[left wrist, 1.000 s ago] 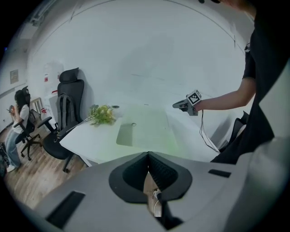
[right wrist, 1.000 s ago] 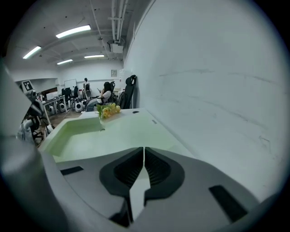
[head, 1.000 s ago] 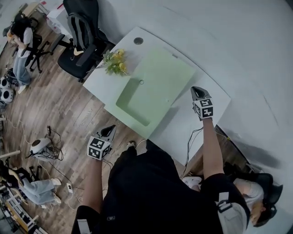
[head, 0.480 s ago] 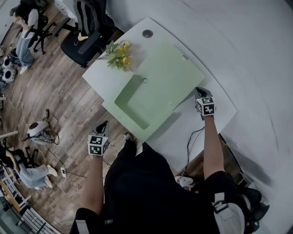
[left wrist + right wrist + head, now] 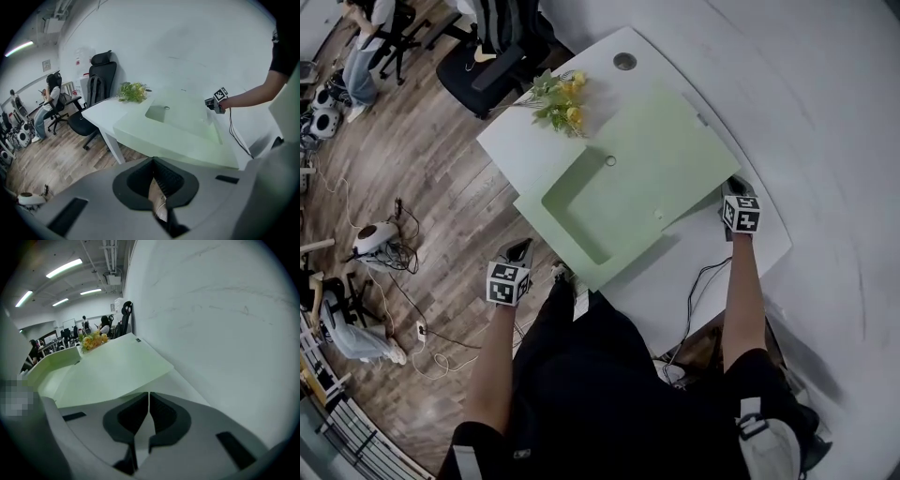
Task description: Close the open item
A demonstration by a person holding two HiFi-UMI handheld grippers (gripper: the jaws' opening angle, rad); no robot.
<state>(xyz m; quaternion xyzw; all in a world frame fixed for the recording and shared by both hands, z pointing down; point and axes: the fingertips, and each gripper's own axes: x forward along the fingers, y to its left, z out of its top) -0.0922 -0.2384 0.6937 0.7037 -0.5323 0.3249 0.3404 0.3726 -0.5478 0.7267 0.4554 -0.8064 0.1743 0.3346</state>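
Observation:
A large pale green case (image 5: 628, 178) lies open on the white desk (image 5: 514, 142). Its part with a rectangular recess (image 5: 180, 119) overhangs the desk's front edge, and its flat panel (image 5: 112, 369) spreads toward the wall. My right gripper (image 5: 732, 180) sits at that panel's right corner, jaws together (image 5: 149, 393), with the panel's edge just beyond the tips and nothing seen between them. My left gripper (image 5: 521, 246) hangs off the desk's front left, below the case's overhanging corner. It is shut (image 5: 153, 160) and holds nothing.
Yellow flowers (image 5: 561, 101) lie on the desk's far left by the case. A round cable hole (image 5: 624, 61) is at the back. A black office chair (image 5: 492, 47) stands behind the desk. A cable (image 5: 698, 281) hangs off the near right edge. The white wall is on the right.
My right gripper has moved up to the flat panel's right corner. The left gripper has stayed low off the desk's front. The view has shifted closer over the desk.

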